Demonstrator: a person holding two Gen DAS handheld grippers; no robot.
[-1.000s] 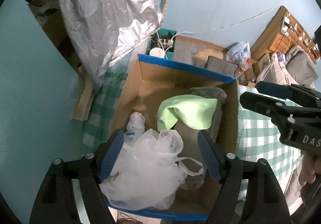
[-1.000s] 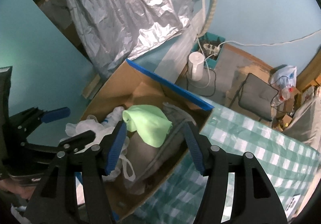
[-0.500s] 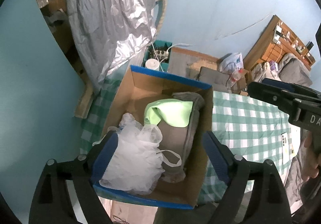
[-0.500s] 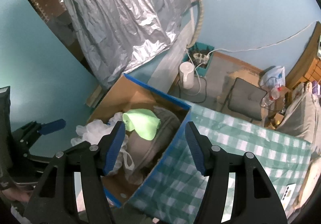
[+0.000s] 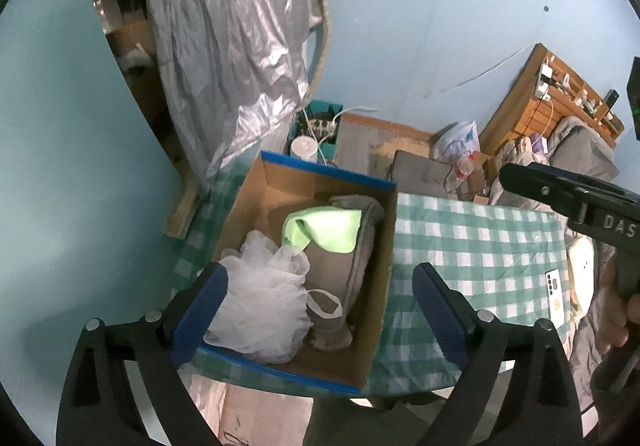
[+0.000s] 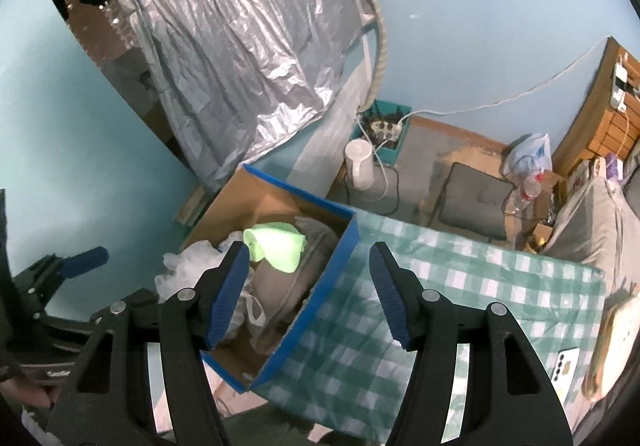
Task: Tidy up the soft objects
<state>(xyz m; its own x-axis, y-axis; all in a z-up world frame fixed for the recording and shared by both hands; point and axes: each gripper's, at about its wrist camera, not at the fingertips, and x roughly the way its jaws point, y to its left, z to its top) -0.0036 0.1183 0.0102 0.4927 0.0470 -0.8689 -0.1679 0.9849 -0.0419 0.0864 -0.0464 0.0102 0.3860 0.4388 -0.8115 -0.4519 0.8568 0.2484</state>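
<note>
A white mesh bath pouf [image 5: 262,304] lies in the near left of a cardboard box [image 5: 382,278], beside a lime-green cloth [image 5: 324,228] draped over a grey cushion [image 5: 344,266]; both grippers have pulled up and back since a second ago, so the box looks smaller. The left gripper [image 5: 320,306] hovers above the pouf, fingers spread and empty. The right gripper [image 6: 308,294] hangs over the box's right wall and the green-checked counter [image 6: 460,298], fingers also spread.

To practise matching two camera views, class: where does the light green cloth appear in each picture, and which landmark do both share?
Left wrist view: the green cloth lies centre frame, on the grey bundle in the cardboard box.
Right wrist view: the cloth sits left of centre, just above the left blue pad.
Shared landmark: the box's blue rim.
</note>
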